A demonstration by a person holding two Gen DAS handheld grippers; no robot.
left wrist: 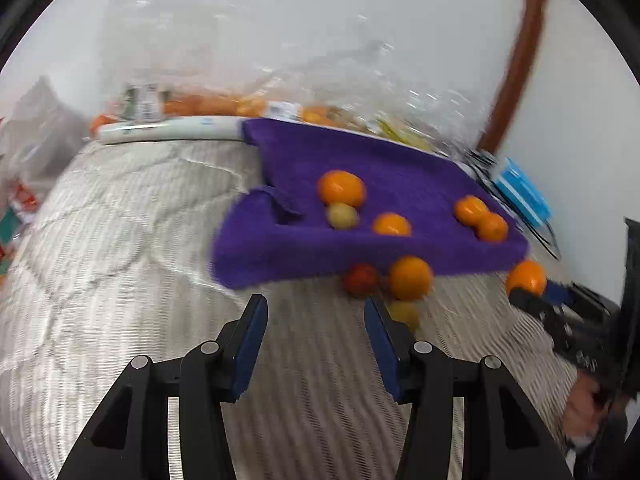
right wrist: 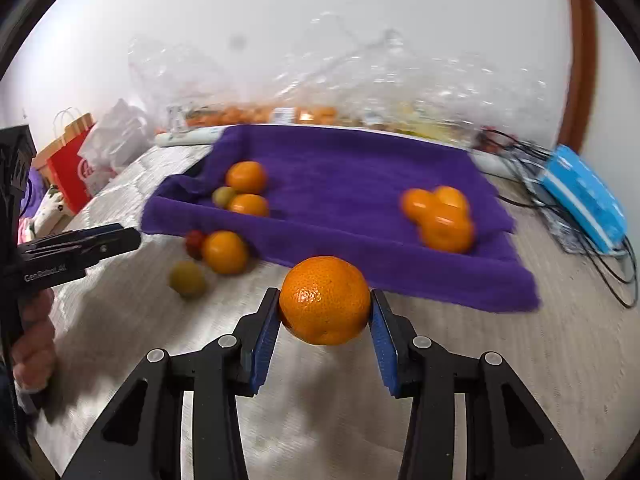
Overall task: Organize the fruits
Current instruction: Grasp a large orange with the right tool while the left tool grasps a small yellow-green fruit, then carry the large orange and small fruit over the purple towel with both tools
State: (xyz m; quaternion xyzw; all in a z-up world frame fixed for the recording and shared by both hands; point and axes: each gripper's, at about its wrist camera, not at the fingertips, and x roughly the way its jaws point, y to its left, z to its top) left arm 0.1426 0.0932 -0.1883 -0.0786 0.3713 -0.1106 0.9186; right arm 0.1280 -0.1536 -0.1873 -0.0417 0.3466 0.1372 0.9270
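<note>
My right gripper (right wrist: 325, 300) is shut on an orange (right wrist: 325, 300) and holds it above the pale bedcover, in front of the purple towel (right wrist: 344, 168). On the towel lie a group of oranges (right wrist: 440, 216) at the right and two oranges with a green fruit (right wrist: 242, 192) at the left. Off the towel lie an orange (right wrist: 225, 252), a red fruit (right wrist: 195, 242) and a green fruit (right wrist: 187, 279). My left gripper (left wrist: 316, 308) is open and empty, short of the same loose orange (left wrist: 411, 278) and red fruit (left wrist: 361, 280). The held orange also shows in the left wrist view (left wrist: 526, 278).
Clear plastic bags with more fruit (right wrist: 280, 114) lie along the wall behind the towel. A blue box (right wrist: 584, 196) and black cables (right wrist: 532, 200) sit at the right. A red paper bag (right wrist: 72, 160) stands at the left beside the bed.
</note>
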